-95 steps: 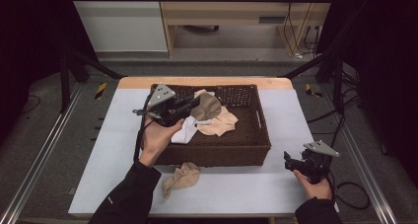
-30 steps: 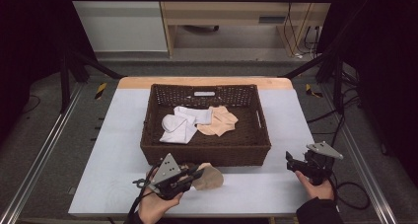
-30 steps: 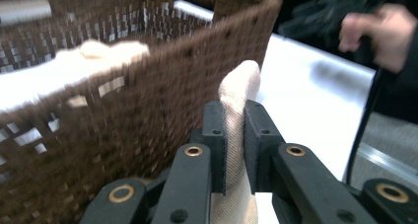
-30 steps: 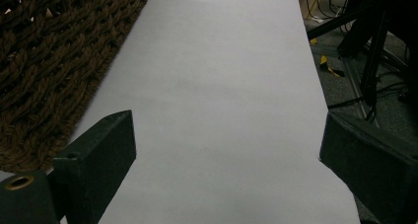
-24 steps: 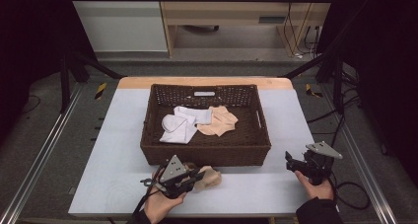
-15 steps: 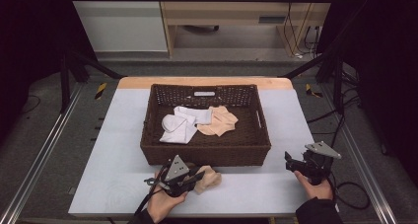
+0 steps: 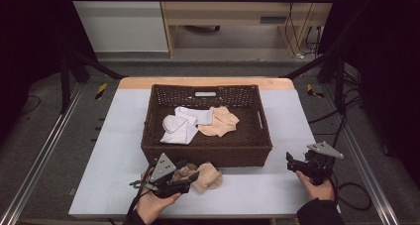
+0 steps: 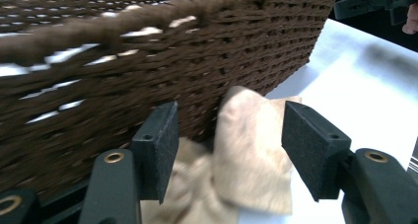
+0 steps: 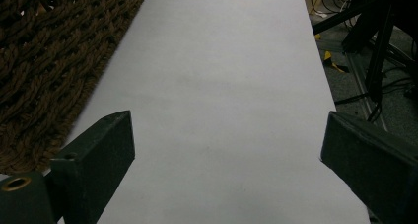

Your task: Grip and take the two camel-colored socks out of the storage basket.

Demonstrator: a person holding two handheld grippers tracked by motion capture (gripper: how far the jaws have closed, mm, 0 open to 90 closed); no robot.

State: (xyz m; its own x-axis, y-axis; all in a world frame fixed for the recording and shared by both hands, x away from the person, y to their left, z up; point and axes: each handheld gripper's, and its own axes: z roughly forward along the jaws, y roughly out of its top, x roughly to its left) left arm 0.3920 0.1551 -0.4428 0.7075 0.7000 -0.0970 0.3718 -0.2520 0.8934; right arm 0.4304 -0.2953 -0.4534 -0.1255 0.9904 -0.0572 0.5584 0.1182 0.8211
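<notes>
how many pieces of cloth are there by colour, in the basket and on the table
white cloths: 2, in the basket
beige cloth in the basket: 1
beige cloth on the table: 1, between the open jaws of the left gripper
total: 4

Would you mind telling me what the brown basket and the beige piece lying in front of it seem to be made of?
The basket looks like woven wicker or rattan, dark brown and matte: twisted strands and gaps show in the left gripper view. The beige piece looks like soft knit fabric, perhaps a sock: it folds limply and has a fuzzy, dull surface.
</notes>
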